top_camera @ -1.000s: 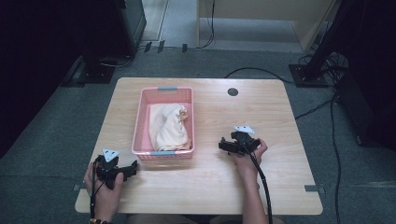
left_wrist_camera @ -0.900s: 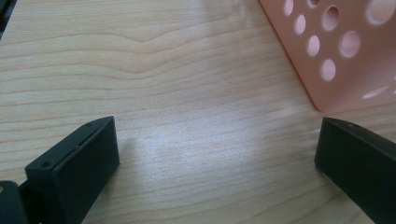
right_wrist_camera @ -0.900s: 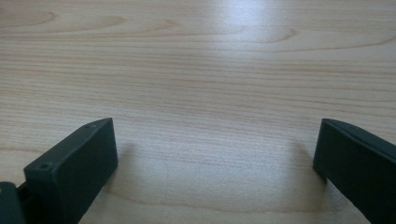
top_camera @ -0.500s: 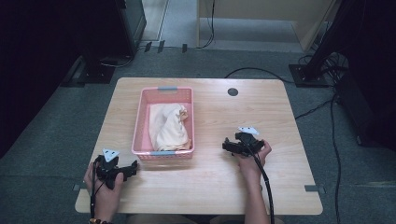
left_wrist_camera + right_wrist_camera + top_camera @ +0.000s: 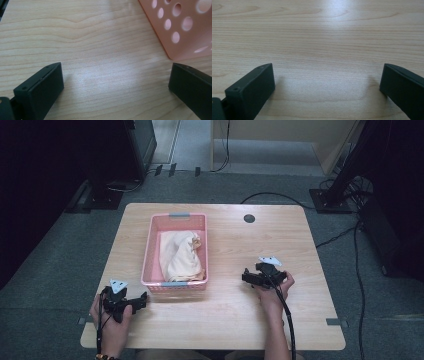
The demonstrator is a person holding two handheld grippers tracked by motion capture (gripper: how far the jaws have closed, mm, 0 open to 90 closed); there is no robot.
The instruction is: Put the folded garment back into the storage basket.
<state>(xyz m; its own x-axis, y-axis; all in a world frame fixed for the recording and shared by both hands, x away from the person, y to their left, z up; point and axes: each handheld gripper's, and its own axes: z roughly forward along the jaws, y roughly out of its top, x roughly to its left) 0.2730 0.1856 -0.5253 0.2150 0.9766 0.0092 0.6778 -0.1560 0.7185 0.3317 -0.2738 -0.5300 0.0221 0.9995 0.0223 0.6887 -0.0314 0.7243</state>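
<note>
Left gripper (image 5: pixel 142 299): black, held in the left hand (image 5: pixel 111 322) at the near-left of the light wooden surface (image 5: pixel 235 320); jaws spread wide, nothing between them, just near-left of the basket's corner.
Pink perforated plastic basket (image 5: pixel 150 251): left of centre on the surface, holding a crumpled cream cloth (image 5: pixel 180 256).
Round dark grommet hole (image 5: pixel 249 218): far side of the surface, right of the basket.
Right gripper (image 5: pixel 245 277): black, held in the right hand (image 5: pixel 275 292), well right of the basket; jaws spread wide over bare wood.
</note>
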